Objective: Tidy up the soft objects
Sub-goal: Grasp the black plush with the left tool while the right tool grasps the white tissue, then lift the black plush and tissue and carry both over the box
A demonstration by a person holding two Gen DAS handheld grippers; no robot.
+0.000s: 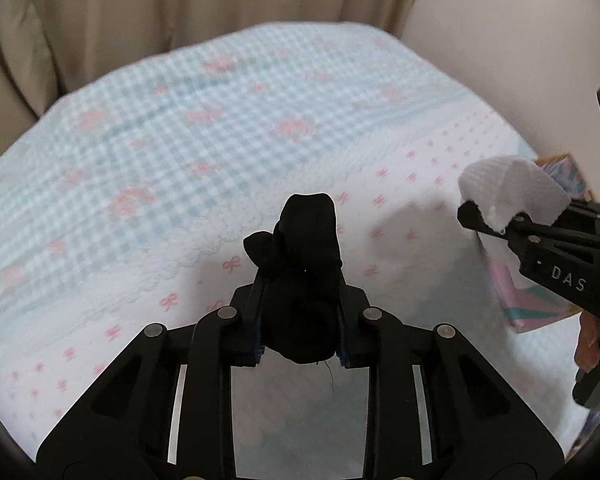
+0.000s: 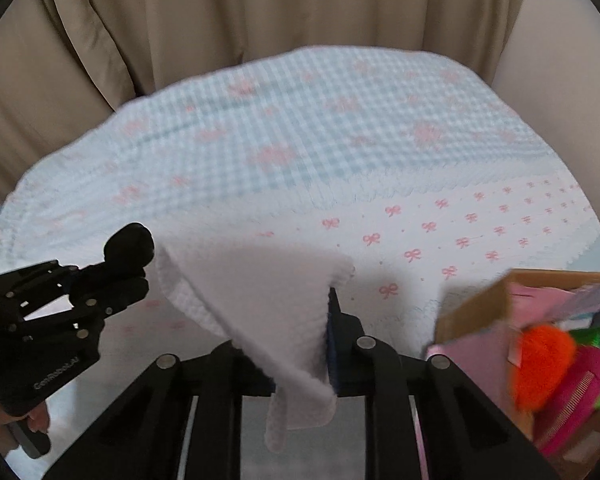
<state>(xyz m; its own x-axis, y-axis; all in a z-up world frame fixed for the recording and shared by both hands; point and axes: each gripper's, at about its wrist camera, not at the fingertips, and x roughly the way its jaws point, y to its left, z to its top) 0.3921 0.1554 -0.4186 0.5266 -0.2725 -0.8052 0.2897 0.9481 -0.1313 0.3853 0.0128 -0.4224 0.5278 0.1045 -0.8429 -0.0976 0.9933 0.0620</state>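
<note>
Two grippers are over a bed, and each one holds a soft thing. The left gripper (image 1: pixel 300 300) has its fingers pressed onto a black sock (image 1: pixel 300 272) — the bundle sits between the two fingers, and its upper part rises above the fingertips and folds a little to the left. In the right wrist view this same gripper (image 2: pixel 124 276) comes in from the left edge, with the dark bundle (image 2: pixel 130 242) at its tip.

The right gripper (image 2: pixel 296 320) pinches a white cloth (image 2: pixel 256 292) with a waffle texture. The cloth spreads wide above the fingers and hangs down between them; it hides the left finger, so only the right finger with its blue pad is seen. In the left wrist view the right gripper (image 1: pixel 496 220) enters from the right side and the white cloth (image 1: pixel 508 192) is folded over its tip.

Both things are held in the air above the bedspread (image 1: pixel 220 120), which has a blue check pattern with pink flowers at the far part and a white part with small pink bows nearer. A cardboard box (image 2: pixel 472 308) stands at the right on the bed. Inside it I can see an orange fluffy thing (image 2: pixel 540 364) beside a pink item (image 2: pixel 580 396). Beige curtains (image 2: pixel 260 8) hang behind the bed.
</note>
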